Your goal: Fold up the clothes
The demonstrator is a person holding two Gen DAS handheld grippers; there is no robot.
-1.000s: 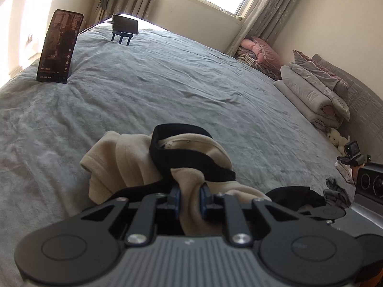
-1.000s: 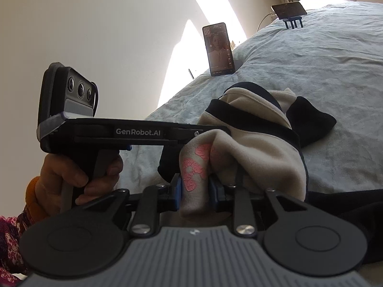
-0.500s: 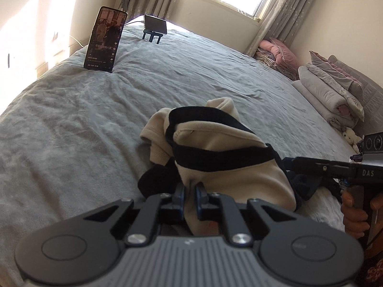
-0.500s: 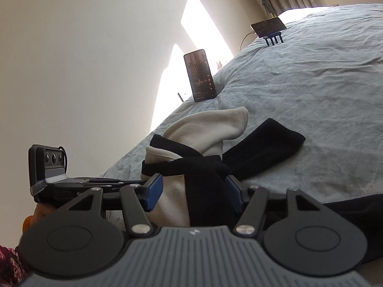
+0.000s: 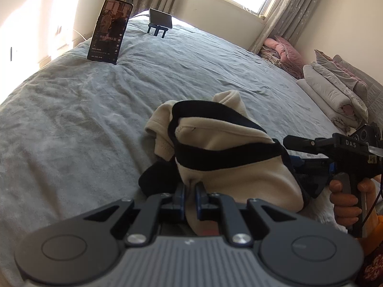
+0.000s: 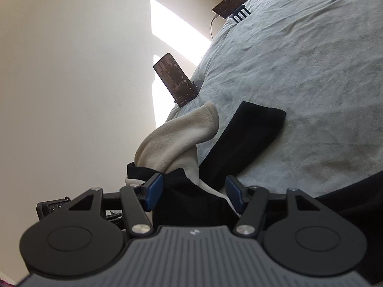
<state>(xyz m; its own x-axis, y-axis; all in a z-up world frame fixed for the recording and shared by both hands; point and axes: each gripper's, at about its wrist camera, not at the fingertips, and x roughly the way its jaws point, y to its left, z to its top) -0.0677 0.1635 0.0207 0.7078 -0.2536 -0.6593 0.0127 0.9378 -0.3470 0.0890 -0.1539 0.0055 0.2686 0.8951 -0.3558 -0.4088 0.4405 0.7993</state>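
Observation:
A cream garment with black trim [image 5: 227, 153] lies bunched on the grey bed [image 5: 71, 124]. My left gripper [image 5: 190, 191] is shut on a fold of its cream cloth at the near edge. In the left wrist view my right gripper [image 5: 308, 165] comes in from the right beside the bundle, held by a hand [image 5: 344, 198]. In the right wrist view my right gripper [image 6: 195, 190] stands open, with black and cream cloth lying loosely between its blue pads [image 6: 154, 189]. A cream sleeve [image 6: 182, 138] and a black sleeve [image 6: 249, 138] stretch beyond it over the bed [image 6: 311, 71].
A phone [image 5: 109, 31] stands propped at the bed's left edge, also in the right wrist view [image 6: 176, 79]. A second device on a blue stand [image 5: 160, 19] sits farther back. Folded bedding [image 5: 335, 91] and a pink blanket [image 5: 284, 50] are piled at the right.
My right gripper has opened and let go of the cream cloth with pink print, and it has rolled. The left gripper has kept its hold and shifted; the bundle now sits lower on the bed.

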